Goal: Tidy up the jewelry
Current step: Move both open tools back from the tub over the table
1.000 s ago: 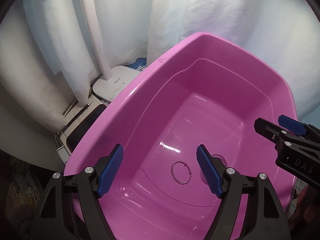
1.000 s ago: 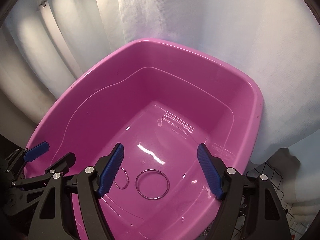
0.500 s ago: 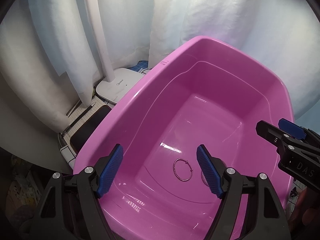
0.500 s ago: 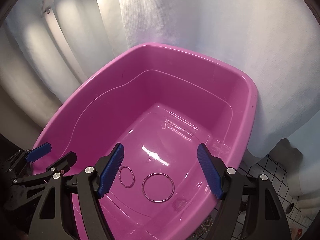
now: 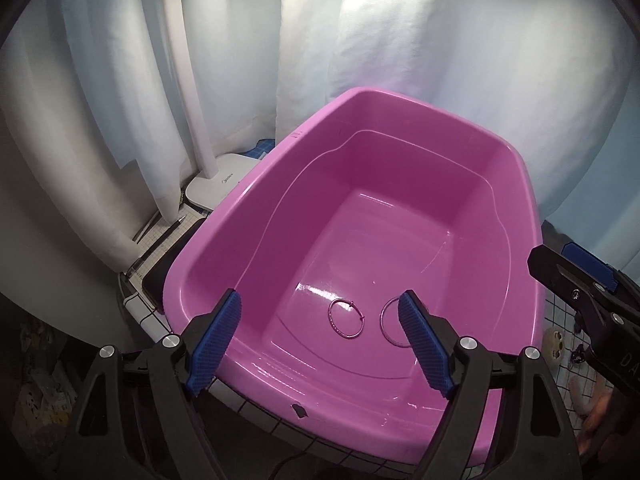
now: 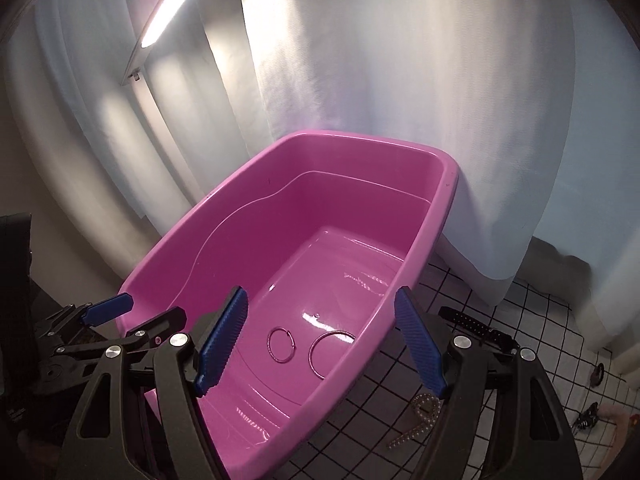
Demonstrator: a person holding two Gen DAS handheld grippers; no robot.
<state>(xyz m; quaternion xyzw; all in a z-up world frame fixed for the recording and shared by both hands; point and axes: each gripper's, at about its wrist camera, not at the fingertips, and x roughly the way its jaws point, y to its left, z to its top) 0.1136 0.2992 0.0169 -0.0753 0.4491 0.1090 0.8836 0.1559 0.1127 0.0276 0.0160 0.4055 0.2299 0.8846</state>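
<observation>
Pink plastic tub [image 5: 256,216] is sitting on a gridded mat [image 6: 500,320], holding two hoops [image 5: 346,318] [image 6: 330,354] side by side near its front wall, probably dropped there as the sorted pieces. Left gripper [image 5: 320,354] is hanging over the front rim, jaws opening with nothing between them. Right gripper [image 6: 320,346] is hovering wide and empty over the tub's right rim, likely heading for the chain [image 6: 416,420] lying on the mat beside it.

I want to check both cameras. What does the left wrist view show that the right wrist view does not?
Only the left wrist view: the white lamp base beside the tub.
Only the right wrist view: the lit lamp head and a beaded chain on the grid cloth.
Both: the pink tub with two rings, smaller and larger.
</observation>
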